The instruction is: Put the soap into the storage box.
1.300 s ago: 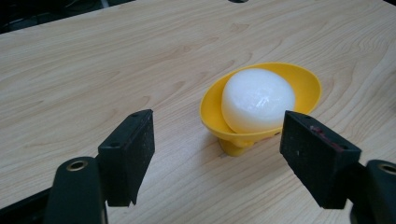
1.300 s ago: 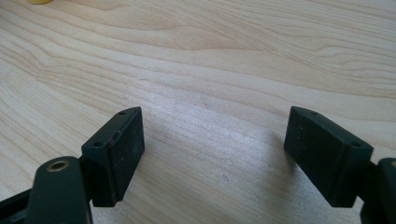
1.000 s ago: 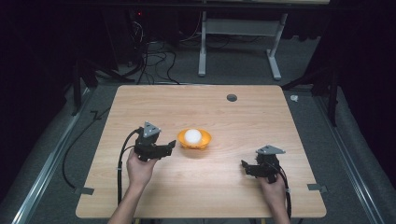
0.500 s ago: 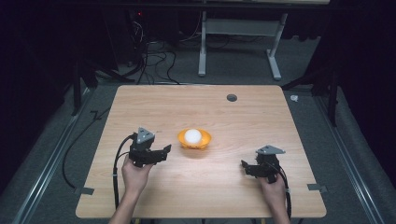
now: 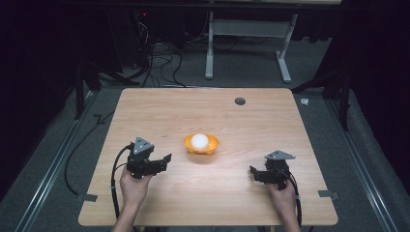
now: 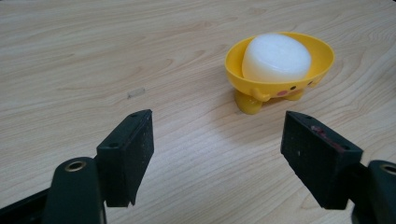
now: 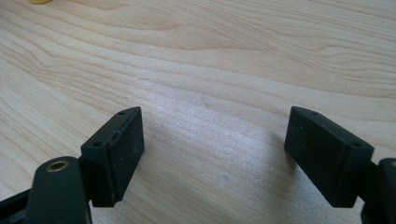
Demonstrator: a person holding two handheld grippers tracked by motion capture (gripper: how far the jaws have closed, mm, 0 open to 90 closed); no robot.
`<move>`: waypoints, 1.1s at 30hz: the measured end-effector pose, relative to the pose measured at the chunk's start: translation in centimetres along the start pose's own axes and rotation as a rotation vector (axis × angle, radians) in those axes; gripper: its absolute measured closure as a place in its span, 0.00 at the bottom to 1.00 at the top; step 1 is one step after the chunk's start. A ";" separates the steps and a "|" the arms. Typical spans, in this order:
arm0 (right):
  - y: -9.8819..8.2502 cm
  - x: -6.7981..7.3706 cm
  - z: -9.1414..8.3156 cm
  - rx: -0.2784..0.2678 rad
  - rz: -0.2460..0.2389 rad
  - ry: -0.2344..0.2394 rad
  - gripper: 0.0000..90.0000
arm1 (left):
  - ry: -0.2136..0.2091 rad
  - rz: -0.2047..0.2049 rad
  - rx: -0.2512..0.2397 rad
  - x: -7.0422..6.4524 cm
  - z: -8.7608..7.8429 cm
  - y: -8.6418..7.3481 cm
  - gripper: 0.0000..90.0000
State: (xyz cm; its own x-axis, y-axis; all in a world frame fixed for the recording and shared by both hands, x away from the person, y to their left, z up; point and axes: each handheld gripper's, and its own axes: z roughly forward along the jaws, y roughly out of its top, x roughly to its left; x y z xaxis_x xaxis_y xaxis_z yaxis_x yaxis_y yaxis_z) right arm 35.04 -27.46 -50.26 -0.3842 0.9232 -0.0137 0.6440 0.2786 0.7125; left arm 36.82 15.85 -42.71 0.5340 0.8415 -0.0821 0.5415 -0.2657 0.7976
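A small yellow bowl [image 5: 201, 147] on little feet stands near the middle of the wooden table [image 5: 203, 116], with a white rounded lump [image 5: 199, 140] in it. In the left gripper view the bowl [image 6: 280, 77] and its white lump [image 6: 276, 57] sit ahead and to the right of the jaws. My left gripper [image 5: 163, 160] is held left of the bowl, open and with nothing in it [image 6: 217, 156]. Toward the table's right front my right gripper [image 5: 253, 172] is open over bare wood [image 7: 212, 156].
A dark round hole [image 5: 240, 101] sits in the table near its far edge. Cables [image 5: 159, 63] and a white desk frame [image 5: 246, 46] lie on the floor beyond the table. Tape tabs [image 5: 329, 194] mark the front corners.
My left gripper has drawn back toward the front left, away from the bowl. The right gripper has stayed where it was.
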 end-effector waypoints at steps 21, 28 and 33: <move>0.0 0.0 0.0 0.000 -0.001 0.000 0.23 | -0.022 -0.028 0.028 0.2 0.9 -1.8 0.29; 0.0 0.0 0.0 0.001 0.002 0.000 0.23 | -0.021 -0.042 0.034 0.4 1.1 -2.4 0.29; 0.0 0.0 0.0 0.001 0.002 0.000 0.23 | -0.017 -0.048 0.037 0.6 1.2 -2.6 0.29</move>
State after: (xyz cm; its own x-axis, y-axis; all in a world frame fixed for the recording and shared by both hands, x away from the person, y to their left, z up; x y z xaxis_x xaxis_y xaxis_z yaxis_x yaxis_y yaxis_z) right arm 35.03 -27.44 -50.25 -0.3833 0.9236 -0.0120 0.6453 0.2771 0.7119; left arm 36.50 16.46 -45.57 0.5177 0.8455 -0.1308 0.5907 -0.2426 0.7696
